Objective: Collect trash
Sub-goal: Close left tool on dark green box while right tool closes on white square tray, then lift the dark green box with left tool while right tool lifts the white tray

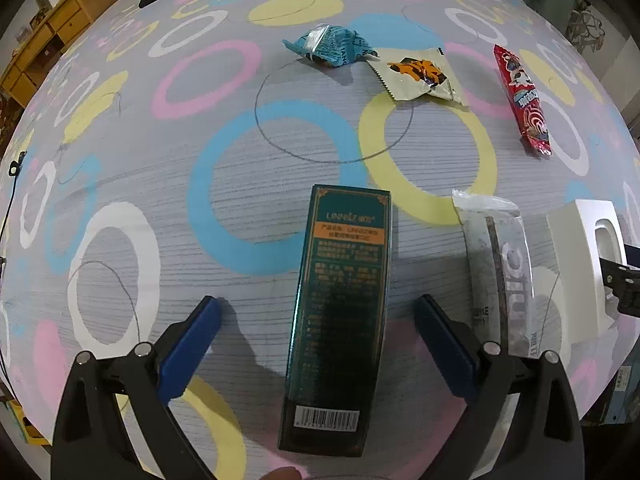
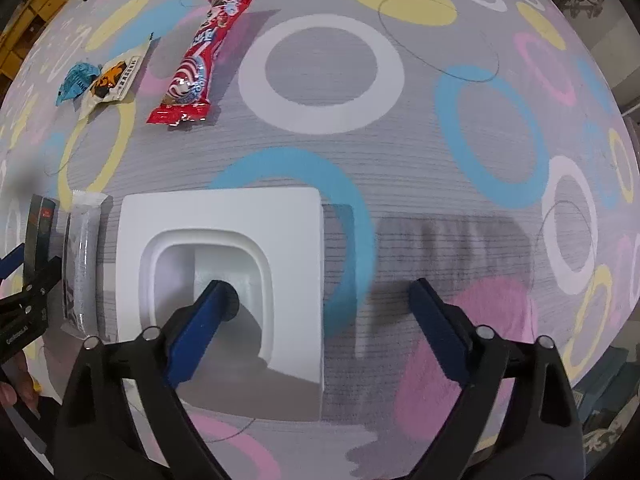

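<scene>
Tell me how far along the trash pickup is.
Nothing looks collected yet. The open left gripper straddles the dark green box; the open right gripper straddles the white tray wall. The red wrapper, blue wrapper and beige packet remain.

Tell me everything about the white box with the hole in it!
The white box is squarish with rounded corners and looks like smooth plastic or moulded card. A deep rounded opening sinks into its top. It lies flat on the circle-patterned tablecloth, right of a clear wrapper. The right gripper straddles its right wall, jaws open, one finger dipping into the opening.
</scene>
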`<state>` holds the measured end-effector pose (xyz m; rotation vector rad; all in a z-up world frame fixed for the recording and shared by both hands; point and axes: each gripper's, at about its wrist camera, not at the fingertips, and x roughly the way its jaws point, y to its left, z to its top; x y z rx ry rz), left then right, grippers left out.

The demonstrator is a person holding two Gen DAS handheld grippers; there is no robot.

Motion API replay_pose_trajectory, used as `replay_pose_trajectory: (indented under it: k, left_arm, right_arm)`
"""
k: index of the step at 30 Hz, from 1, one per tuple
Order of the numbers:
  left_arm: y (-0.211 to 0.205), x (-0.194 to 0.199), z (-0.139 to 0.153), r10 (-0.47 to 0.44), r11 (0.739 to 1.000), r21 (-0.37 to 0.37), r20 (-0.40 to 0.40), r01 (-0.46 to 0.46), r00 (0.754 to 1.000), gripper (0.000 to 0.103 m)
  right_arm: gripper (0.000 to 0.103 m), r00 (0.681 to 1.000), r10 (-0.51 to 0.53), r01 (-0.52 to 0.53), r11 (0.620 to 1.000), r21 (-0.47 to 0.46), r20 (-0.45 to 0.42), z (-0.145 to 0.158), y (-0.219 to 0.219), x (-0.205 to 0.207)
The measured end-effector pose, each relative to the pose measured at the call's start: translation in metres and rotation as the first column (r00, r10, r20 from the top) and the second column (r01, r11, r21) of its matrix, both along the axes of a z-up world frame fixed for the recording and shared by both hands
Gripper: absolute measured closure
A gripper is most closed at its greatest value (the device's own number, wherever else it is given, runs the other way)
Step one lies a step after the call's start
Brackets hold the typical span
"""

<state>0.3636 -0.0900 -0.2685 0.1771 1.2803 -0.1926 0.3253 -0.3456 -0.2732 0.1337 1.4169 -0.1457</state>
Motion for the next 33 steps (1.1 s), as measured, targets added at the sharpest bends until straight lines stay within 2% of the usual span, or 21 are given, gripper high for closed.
replay_pose_trajectory:
  k: [1,2,4,6,13,20,33]
  left_arm:
    - [-0.001,-0.004,0.001,-0.003,1.000,-0.005,0.002,0.003,1.000,0.021]
    - [-0.003,-0.006,0.004,-0.009,1.000,-0.006,0.008,0.009,1.000,0.026]
    - [-0.005,-0.008,0.010,-0.014,1.000,-0.008,0.016,0.014,1.000,0.056]
    - [-0.007,-0.010,0.013,-0.009,1.000,-0.013,0.015,0.009,1.000,0.068]
    - [-0.005,-0.017,0.021,0.001,0.999,-0.035,0.010,-0.001,1.000,0.068]
    - [0.002,-0.011,0.029,0.009,0.999,-0.049,0.018,-0.008,1.000,0.068]
    - [0.006,-0.026,0.061,0.003,0.998,-0.068,0.061,0.001,0.998,0.068]
  right_arm:
    - [0.033,1.000,0.007,-0.007,1.000,0.013,0.003,0.001,0.001,0.000]
    - [0.059,1.000,0.020,-0.020,1.000,0.021,0.008,0.005,0.004,0.000]
    - [0.063,1.000,0.025,-0.025,1.000,0.012,0.010,0.010,0.007,0.000]
    - [0.063,1.000,0.017,-0.017,1.000,0.013,0.005,0.009,0.007,0.000]
    - [0.069,1.000,-0.017,0.016,0.999,0.052,0.023,0.013,-0.003,-0.002]
    - [0.071,0.999,-0.024,0.021,0.998,0.067,0.034,0.021,-0.001,-0.007]
    - [0.071,0.995,-0.028,0.021,0.996,0.084,0.091,0.062,0.017,-0.018]
